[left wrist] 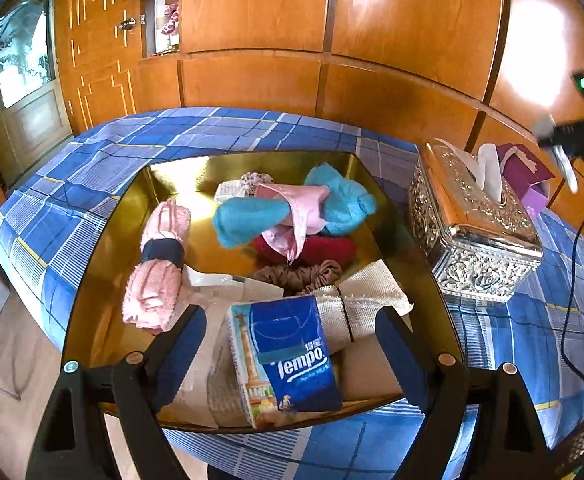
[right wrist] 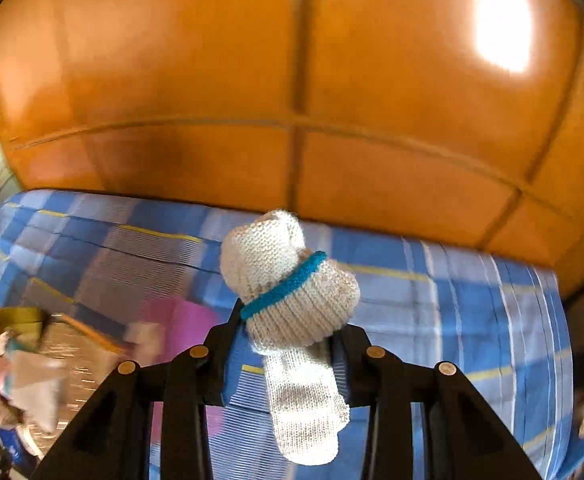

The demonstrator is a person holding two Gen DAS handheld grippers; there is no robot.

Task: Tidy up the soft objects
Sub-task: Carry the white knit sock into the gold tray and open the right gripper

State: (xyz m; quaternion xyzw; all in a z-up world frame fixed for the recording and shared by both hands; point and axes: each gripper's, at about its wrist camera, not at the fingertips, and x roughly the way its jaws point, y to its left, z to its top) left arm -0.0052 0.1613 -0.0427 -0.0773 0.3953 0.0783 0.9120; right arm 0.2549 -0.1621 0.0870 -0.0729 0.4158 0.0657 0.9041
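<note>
**Holding a knitted roll above the bed**

A white knitted sock roll (right wrist: 287,292) with a teal band is clamped between the fingers of the right gripper (right wrist: 292,344), well above the blue checked bedspread (right wrist: 472,320). Over the near end of the gold tray (left wrist: 107,320) the left gripper (left wrist: 289,344) is spread wide, nothing gripped; a Tempo tissue pack (left wrist: 292,356) is seen between its fingers. Inside the tray, a pink rolled towel (left wrist: 159,264) and blue cloths (left wrist: 332,200) are piled. Beside the tray, a silver tissue box (left wrist: 472,224) is placed.

Tray (left wrist: 163,184): glossy, mirror-like gold metal. Tissue box (left wrist: 472,232): embossed, shiny silver metal. Bedsheet (left wrist: 103,160): matt checked cloth. Wall panels (left wrist: 412,20): glossy varnished wood. Rolled sock (right wrist: 292,280): coarse white knit.
</note>
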